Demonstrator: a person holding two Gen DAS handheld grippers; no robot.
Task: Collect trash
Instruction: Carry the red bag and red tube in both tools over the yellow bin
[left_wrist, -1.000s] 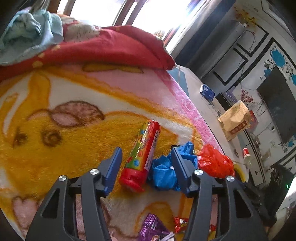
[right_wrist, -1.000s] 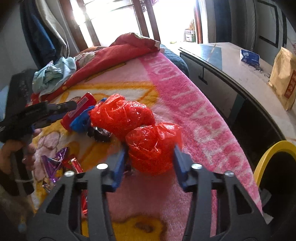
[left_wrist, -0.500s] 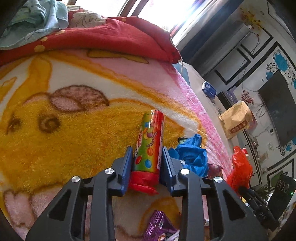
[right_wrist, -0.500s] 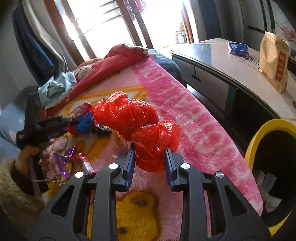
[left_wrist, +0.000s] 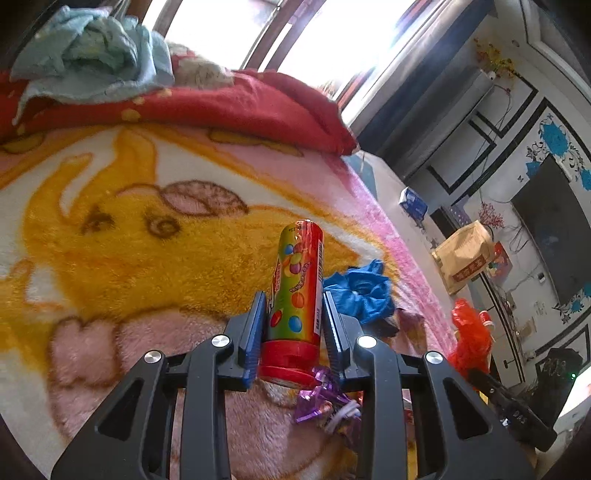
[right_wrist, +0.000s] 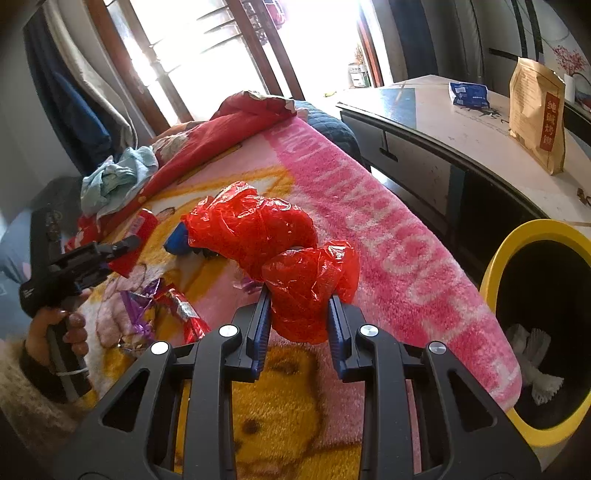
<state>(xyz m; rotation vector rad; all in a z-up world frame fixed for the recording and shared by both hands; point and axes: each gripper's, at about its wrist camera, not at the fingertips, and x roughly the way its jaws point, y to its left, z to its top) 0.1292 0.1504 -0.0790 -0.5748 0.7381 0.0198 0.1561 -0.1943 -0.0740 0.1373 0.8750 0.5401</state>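
— Where the fleecy pink-and-yellow blanket (left_wrist: 147, 258) lies, what does the left gripper (left_wrist: 294, 325) hold?
— Glossy cylindrical candy tube with red cap (left_wrist: 297, 291), jaws just closed and clamped on it, above the blanket.
— And the right gripper (right_wrist: 299, 321)?
— Crinkled red plastic bag (right_wrist: 291, 266), jaws pinching its lower lobe, near the round yellow-rimmed bin (right_wrist: 517, 243).

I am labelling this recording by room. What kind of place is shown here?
Most likely a lived-in bedroom: a bed under a fluffy pink and yellow cartoon blanket, a dark flat wall television, and a yellow-rimmed round trash bin beside the bed.
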